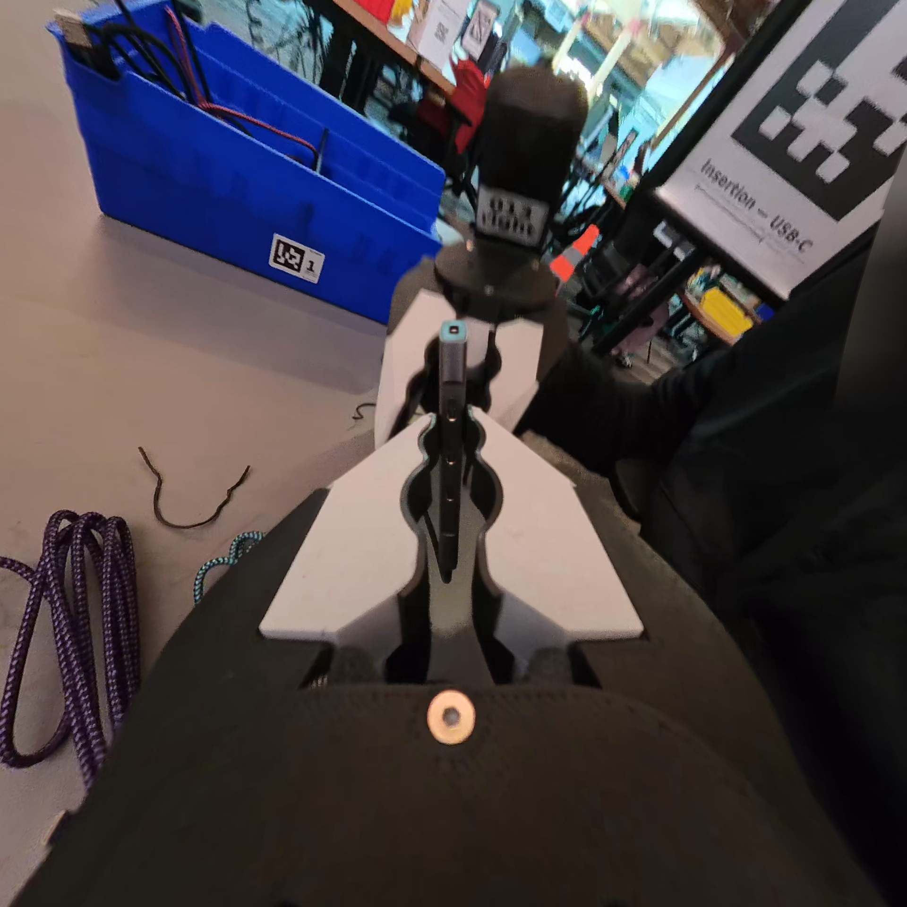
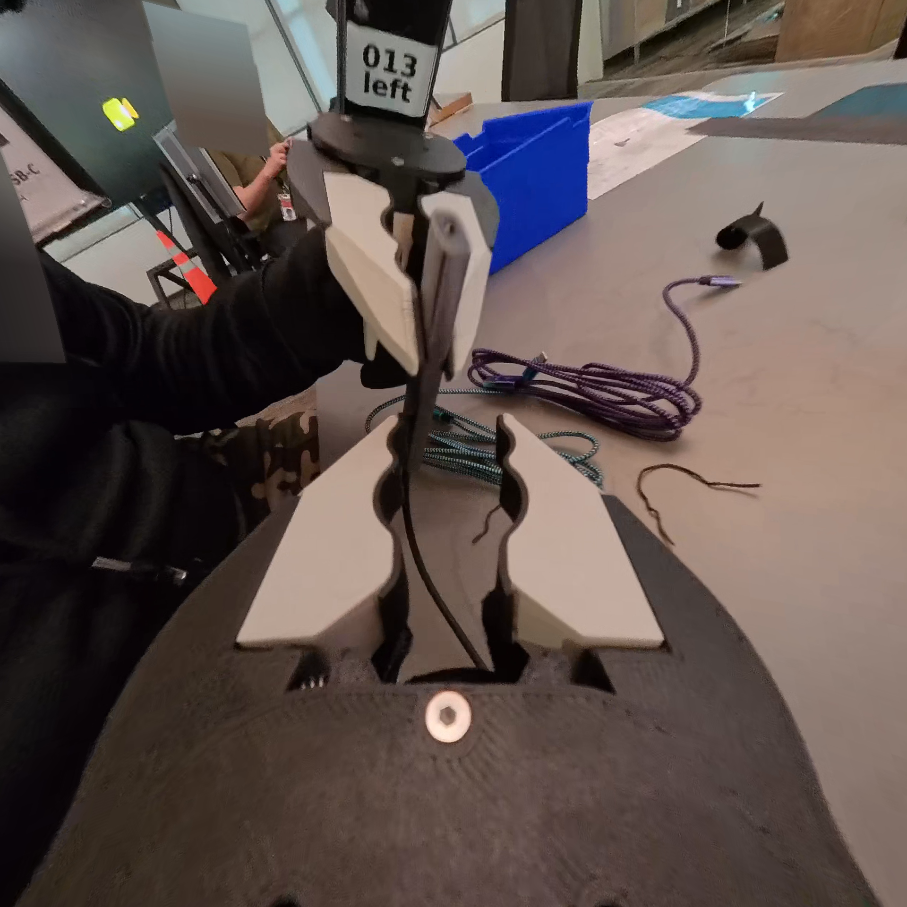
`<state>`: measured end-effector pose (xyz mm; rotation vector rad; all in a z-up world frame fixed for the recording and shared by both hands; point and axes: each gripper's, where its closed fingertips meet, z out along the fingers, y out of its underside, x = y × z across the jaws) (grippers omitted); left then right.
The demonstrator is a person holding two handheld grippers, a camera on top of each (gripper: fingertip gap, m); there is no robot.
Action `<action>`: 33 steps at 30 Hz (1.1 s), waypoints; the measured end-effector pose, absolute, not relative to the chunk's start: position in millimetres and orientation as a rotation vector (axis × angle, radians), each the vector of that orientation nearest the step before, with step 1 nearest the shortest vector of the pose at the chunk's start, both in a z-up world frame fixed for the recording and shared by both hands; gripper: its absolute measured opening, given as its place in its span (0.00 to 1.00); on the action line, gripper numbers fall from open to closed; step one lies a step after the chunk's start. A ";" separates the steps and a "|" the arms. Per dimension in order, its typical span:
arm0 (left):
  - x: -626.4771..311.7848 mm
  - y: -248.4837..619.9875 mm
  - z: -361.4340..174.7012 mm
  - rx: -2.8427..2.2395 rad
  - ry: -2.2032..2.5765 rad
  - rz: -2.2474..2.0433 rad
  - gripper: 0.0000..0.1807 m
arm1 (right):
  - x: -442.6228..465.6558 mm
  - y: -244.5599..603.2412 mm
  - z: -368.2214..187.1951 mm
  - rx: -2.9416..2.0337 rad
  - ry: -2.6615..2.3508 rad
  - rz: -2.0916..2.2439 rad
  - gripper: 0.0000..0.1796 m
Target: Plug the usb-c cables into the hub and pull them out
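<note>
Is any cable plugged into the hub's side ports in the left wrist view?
No. The hub, clamped between the left gripper's jaws, shows its row of ports bare, with nothing plugged in.

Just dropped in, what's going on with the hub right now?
The left gripper is shut on the slim dark hub, holding it edge-on above the table. The right gripper is open, with the hub's end and its black lead between its fingers. The purple cable and teal cable lie loose, not plugged in.

Lettered labels: blue bin point(image 1: 235, 162), sign point(image 1: 795, 147), left gripper point(image 2: 432, 353)
</note>
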<state>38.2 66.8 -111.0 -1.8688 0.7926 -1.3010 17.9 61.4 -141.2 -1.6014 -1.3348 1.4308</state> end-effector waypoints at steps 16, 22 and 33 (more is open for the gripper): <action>45.7 42.8 -145.8 -2.055 1.197 -1.114 0.04 | 27.0 49.7 -124.5 -1.639 -1.642 1.443 0.04; 40.7 55.4 -143.2 -2.062 1.145 -1.010 0.05 | 23.0 58.8 -122.6 -1.643 -1.554 1.449 0.04; 29.3 108.8 -148.3 -1.965 0.965 -0.206 0.20 | 9.8 90.9 -105.5 -1.681 -0.925 1.634 0.04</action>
